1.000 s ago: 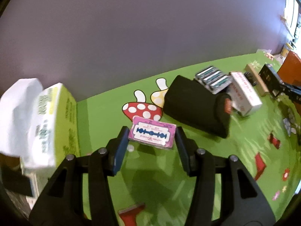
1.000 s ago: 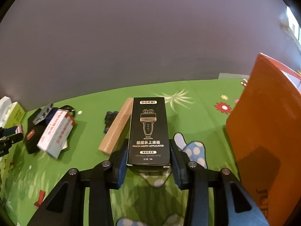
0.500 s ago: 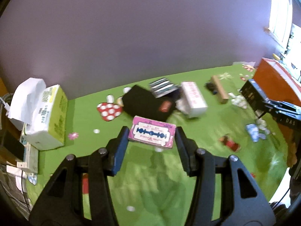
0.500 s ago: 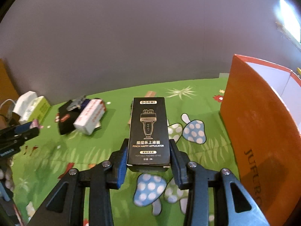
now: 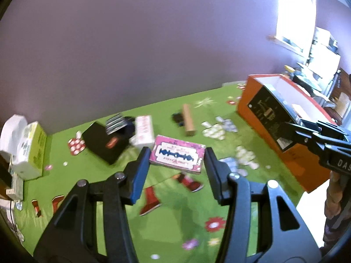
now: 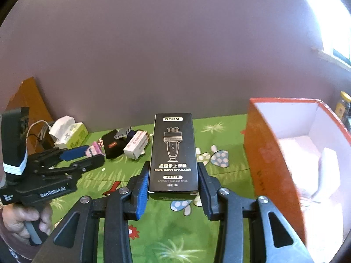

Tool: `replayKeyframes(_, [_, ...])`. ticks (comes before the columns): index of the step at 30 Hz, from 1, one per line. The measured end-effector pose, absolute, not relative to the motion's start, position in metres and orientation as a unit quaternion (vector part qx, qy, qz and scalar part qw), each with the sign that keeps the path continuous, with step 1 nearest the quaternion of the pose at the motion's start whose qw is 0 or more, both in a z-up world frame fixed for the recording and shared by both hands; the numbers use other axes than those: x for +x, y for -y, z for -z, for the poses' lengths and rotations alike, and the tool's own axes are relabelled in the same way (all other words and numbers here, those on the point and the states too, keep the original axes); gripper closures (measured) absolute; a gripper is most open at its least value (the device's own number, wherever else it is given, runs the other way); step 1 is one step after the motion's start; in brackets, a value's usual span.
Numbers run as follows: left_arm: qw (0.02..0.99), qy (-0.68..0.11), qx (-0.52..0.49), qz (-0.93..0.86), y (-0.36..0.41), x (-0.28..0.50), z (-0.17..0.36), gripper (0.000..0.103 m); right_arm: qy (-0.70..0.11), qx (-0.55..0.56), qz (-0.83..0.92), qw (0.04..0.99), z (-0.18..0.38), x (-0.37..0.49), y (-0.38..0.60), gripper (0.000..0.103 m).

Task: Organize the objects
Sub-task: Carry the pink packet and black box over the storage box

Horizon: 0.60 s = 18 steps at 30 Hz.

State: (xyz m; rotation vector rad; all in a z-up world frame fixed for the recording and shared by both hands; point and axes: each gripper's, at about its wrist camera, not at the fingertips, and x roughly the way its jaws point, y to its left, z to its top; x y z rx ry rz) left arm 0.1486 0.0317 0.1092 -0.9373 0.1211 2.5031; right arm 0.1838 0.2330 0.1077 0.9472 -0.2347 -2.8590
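Observation:
My left gripper (image 5: 176, 164) is shut on a pink razor-blade box (image 5: 178, 156) and holds it high above the green mat. My right gripper (image 6: 173, 183) is shut on a tall black DORMI applicator box (image 6: 173, 151), held upright in the air just left of the open orange box (image 6: 266, 153). In the left wrist view the right gripper (image 5: 291, 134) holds the black box (image 5: 271, 114) over the orange box's (image 5: 287, 162) near wall. In the right wrist view the left gripper (image 6: 87, 153) with the pink box (image 6: 94, 149) is at the left.
On the green mat (image 5: 175, 208) lie a black pouch (image 5: 105, 144), a white and red carton (image 5: 144, 131), a razor cartridge pack (image 5: 115, 123) and a wooden block (image 5: 188, 120). A tissue box (image 5: 30, 149) stands at the far left. The orange box holds white items (image 6: 307, 160).
Both grippers have risen and drawn back from the mat with their boxes. The right gripper has moved toward the orange box, whose inside now shows.

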Motion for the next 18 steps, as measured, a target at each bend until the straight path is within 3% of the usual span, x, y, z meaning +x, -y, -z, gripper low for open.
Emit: replayKeyframes(18, [0.348, -0.094, -0.288, -0.887, -0.176, 0.195, -0.15, 0.049, 0.087, 0.282, 0.955, -0.029, -0.13, 0.234, -0.335, 0.062])
